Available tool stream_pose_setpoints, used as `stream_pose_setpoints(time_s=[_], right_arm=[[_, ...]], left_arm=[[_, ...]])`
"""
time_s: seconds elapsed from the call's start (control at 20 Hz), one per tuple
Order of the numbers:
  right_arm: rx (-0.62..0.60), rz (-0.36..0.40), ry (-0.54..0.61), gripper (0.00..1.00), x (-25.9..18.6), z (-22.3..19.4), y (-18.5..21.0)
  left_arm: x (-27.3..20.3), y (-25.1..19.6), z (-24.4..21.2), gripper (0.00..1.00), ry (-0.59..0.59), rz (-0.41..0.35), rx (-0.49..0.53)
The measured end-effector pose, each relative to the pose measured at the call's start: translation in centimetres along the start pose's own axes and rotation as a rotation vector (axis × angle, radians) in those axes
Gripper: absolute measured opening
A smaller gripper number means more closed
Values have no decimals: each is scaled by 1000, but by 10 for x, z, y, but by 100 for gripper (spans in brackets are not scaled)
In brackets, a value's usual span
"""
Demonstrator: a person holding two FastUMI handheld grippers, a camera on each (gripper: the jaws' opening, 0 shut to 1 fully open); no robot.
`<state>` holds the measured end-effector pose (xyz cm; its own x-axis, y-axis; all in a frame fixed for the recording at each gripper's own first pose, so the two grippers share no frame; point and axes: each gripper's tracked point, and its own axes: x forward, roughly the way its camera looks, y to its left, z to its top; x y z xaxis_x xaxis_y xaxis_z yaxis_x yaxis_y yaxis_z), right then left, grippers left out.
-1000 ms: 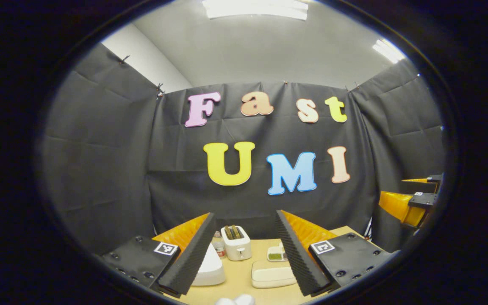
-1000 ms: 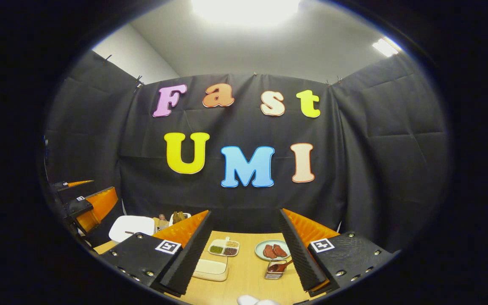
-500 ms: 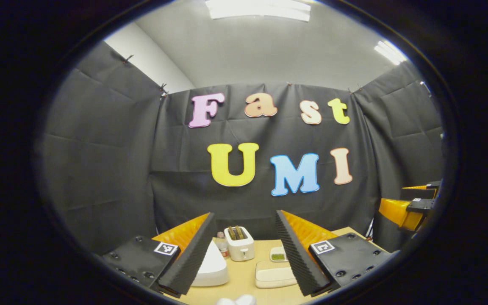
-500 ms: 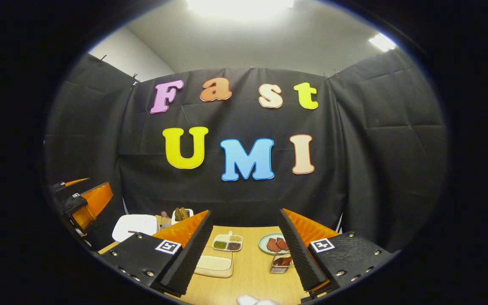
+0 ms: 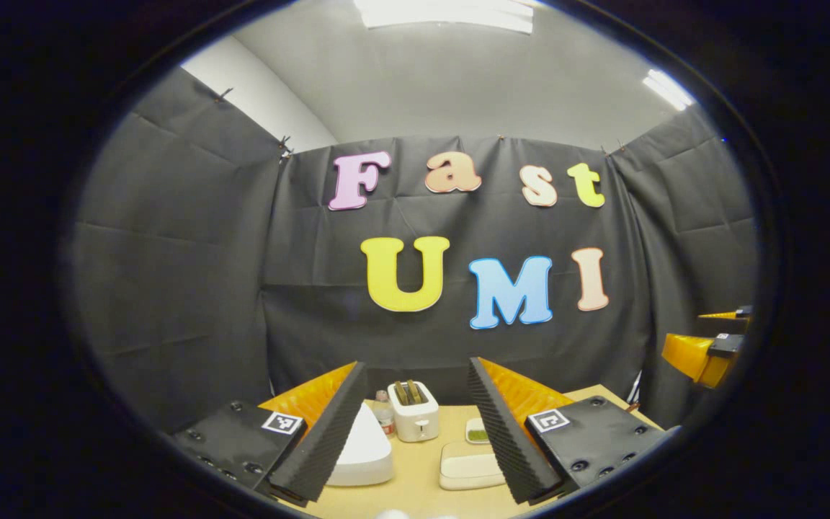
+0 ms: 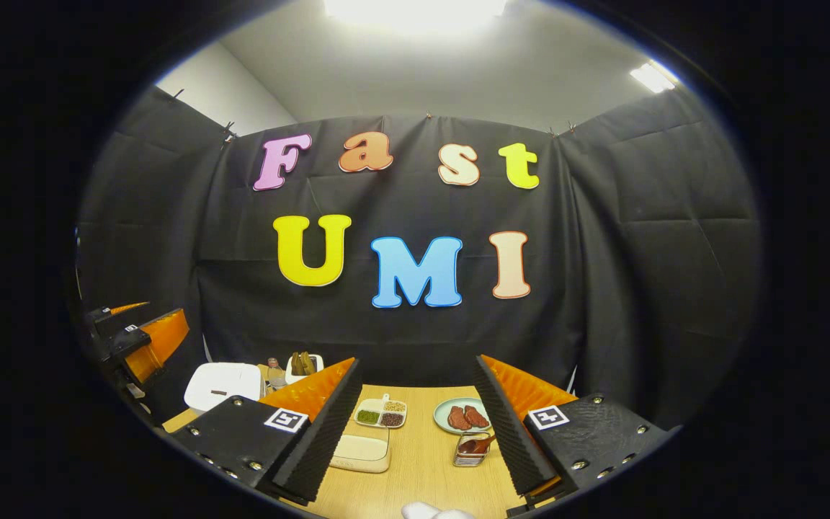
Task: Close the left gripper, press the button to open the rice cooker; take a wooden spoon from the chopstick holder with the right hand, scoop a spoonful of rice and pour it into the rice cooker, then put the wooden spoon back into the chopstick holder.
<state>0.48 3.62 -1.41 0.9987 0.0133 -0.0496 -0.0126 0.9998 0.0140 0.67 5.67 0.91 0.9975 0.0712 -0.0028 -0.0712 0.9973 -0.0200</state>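
Note:
The white rice cooker [image 5: 361, 447] sits with its lid down on the wooden table, just behind my left gripper's left finger. My left gripper [image 5: 415, 369] is held above the near table edge, open and holding nothing. In the right gripper view the rice cooker [image 6: 222, 382] lies at the far left. A small clear holder [image 6: 471, 450] with a brown wooden spoon in it stands beside my right gripper's right finger. My right gripper [image 6: 416, 362] is open and holds nothing. Each gripper shows at the other view's edge: the right gripper [image 5: 703, 353] and the left gripper [image 6: 137, 342].
A white toaster [image 5: 415, 412] and a small bottle [image 5: 384, 412] stand at the back. A cream lidded box [image 6: 361, 453], a divided dish of grains [image 6: 380, 414] and a plate of meat [image 6: 462, 416] lie mid-table. Something white [image 6: 429, 512] shows at the bottom edge.
The left gripper's view has drifted a little, so the toaster and rice cooker sit slightly further right. The right gripper has slid toward that view's right edge. Both grippers stay open.

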Motion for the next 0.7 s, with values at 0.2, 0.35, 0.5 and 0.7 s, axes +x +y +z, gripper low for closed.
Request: stream_pose_setpoints(time_s=[0.2,0.35,0.5,0.7], right_arm=[[-8,-2,5,95,3,-2,0],[-14,-4,17,95,9,-6,0],[-19,-6,42,95,15,-13,0],[-33,-5,78,95,28,-22,8]], left_arm=[[6,19,-10,39,42,68,-6],[15,24,-15,9,67,73,-5],[35,37,-29,9,101,77,-24],[86,83,-58,9,169,158,-60]])
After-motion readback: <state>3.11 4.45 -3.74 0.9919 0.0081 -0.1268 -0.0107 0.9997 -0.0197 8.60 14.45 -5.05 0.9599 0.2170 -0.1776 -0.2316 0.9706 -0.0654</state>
